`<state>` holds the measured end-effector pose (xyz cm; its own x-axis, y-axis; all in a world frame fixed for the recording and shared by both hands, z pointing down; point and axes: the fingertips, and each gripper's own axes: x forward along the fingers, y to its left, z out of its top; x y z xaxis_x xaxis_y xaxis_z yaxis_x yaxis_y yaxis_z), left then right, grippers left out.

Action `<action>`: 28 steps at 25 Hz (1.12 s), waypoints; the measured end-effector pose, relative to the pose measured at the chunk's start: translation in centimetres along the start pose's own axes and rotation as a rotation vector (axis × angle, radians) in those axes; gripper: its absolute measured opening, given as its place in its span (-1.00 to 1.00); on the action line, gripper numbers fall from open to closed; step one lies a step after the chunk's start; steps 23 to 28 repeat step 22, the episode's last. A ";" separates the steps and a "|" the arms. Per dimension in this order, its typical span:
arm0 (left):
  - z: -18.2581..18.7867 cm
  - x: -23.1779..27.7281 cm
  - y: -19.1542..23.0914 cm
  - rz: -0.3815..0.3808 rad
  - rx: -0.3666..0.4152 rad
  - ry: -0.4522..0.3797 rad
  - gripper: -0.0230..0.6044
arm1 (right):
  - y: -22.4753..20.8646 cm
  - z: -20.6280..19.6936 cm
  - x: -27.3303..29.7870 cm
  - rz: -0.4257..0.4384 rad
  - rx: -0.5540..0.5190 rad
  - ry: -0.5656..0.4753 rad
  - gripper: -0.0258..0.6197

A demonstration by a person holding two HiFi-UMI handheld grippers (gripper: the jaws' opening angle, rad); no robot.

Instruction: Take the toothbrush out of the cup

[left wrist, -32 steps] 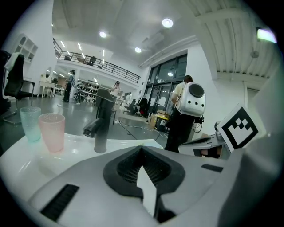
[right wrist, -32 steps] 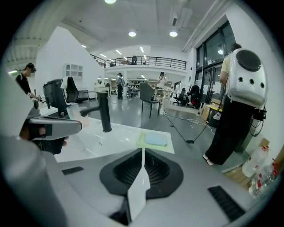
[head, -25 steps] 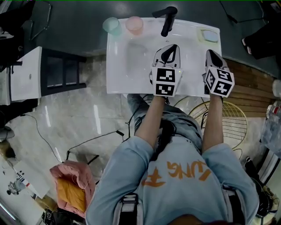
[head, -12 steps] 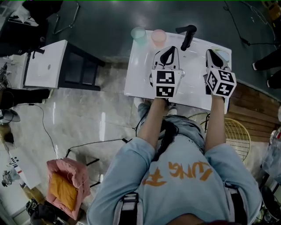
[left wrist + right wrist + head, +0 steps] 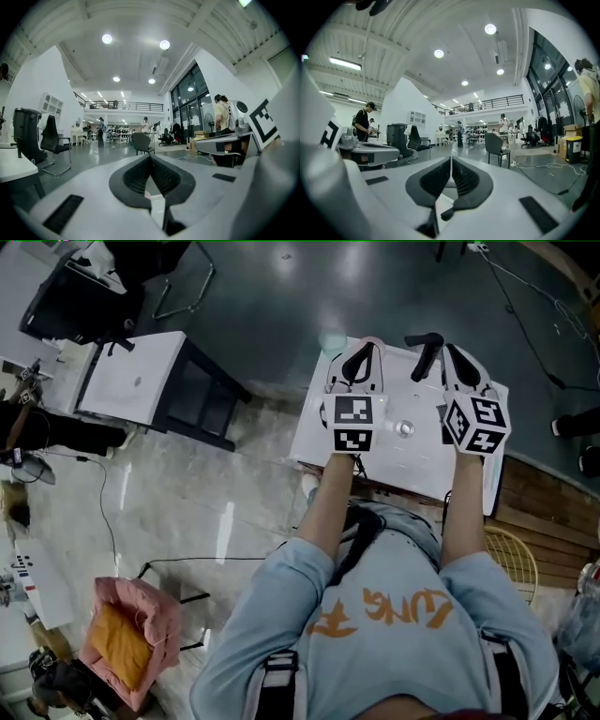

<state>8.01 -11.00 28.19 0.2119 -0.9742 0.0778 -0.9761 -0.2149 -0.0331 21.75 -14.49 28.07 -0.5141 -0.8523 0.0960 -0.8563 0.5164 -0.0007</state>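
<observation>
A white, glossy rectangular washbasin top (image 5: 394,451) stands just ahead of the person, its near edge against their legs. Open pale marble floor lies to its left and dark smooth floor beyond its far edge. Both tools hover over the far half of the basin, well apart from each other, with the round metal drain (image 5: 405,427) between and nearer. The left gripper (image 5: 365,343) has its ribbed black pads meeting at the tips, so the jaws are closed on nothing. Its own view (image 5: 150,157) shows only a teardrop hollow behind the tips. The right gripper (image 5: 449,349) is likewise closed and empty, its tips together (image 5: 451,158). A curved matte black tap (image 5: 424,351) rises at the far edge between the two grippers. A pale green translucent cup (image 5: 332,339) sits at the basin's far left corner, just left of the left gripper. It is blurred by glare, and no toothbrush can be made out in it or anywhere else. Further left stands a white-topped table (image 5: 127,381) with a dark frame. A pink padded seat (image 5: 127,638) lies near left. A yellow wire basket (image 5: 511,545) at right is partly hidden by the person's arm. Both gripper views look out level across a large bright hall, not at the basin.
</observation>
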 end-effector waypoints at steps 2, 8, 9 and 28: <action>0.5 -0.3 0.5 0.012 0.003 -0.013 -0.89 | 0.6 0.9 0.0 0.012 -0.011 -0.027 -0.81; 1.1 -0.7 0.5 0.019 0.017 -0.033 -0.89 | 0.8 1.5 -0.5 0.012 -0.016 -0.051 -0.81; 1.2 -0.8 0.5 0.020 0.018 -0.037 -0.89 | 0.8 1.5 -0.6 0.010 -0.019 -0.054 -0.81; 1.7 -1.3 -0.3 0.013 0.014 -0.067 -0.89 | 0.6 2.9 -2.3 0.018 -0.035 -0.088 -0.81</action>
